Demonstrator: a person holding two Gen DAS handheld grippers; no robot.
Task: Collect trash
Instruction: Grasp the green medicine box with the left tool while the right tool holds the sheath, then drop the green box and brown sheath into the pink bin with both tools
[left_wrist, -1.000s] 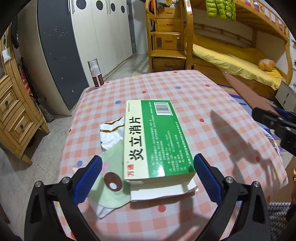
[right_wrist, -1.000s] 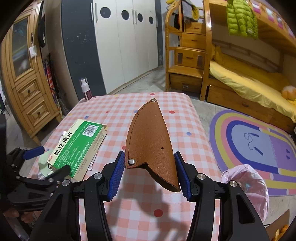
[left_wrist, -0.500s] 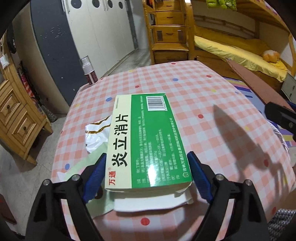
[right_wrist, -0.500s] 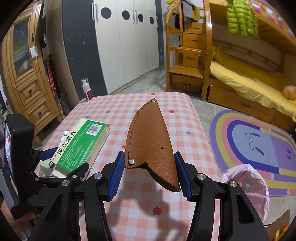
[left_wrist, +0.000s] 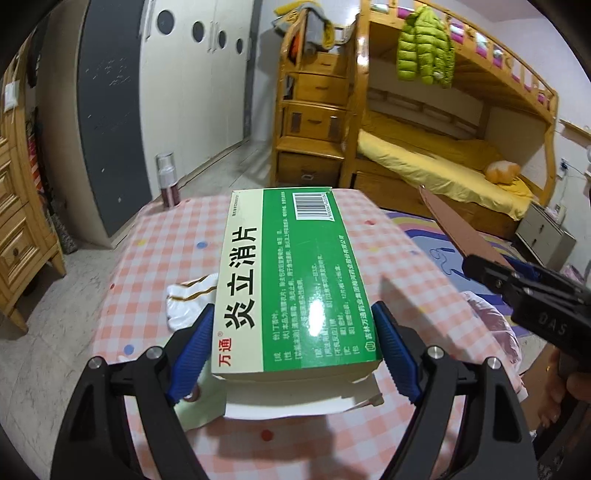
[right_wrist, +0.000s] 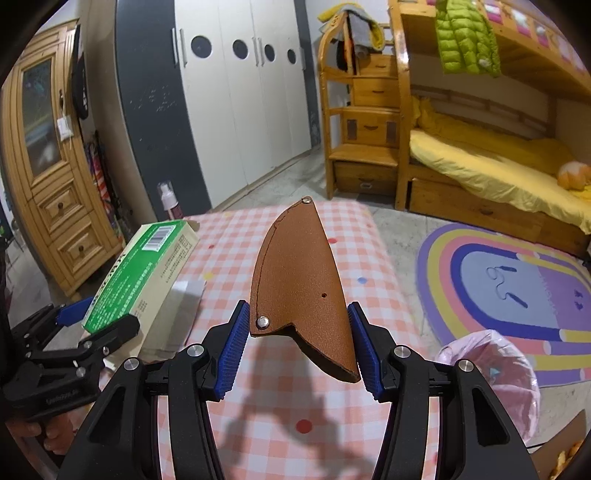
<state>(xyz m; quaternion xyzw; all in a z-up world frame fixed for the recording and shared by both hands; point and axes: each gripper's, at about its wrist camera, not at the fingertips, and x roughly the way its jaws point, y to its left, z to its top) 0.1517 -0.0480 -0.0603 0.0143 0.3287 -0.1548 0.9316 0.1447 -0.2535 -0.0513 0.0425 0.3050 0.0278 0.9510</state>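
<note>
Box (left_wrist: 295, 280): green and cream. Sheath (right_wrist: 299, 280): brown. Desk (left_wrist: 166, 251) cloth: pink-white check, coloured dots. Bin bag (right_wrist: 491, 369): pink. Gripper pads (right_wrist: 232, 347): blue.

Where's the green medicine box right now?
The green medicine box is clamped between the left gripper pads, lifted and tilted above the checked table, over the white paper; the right wrist view shows it at the left.

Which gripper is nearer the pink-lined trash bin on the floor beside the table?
Right. The right gripper, clamped on the brown leather sheath, hangs just beside the pink-lined trash bin. The left gripper, gripping the green medicine box, is farther across the table.
</note>
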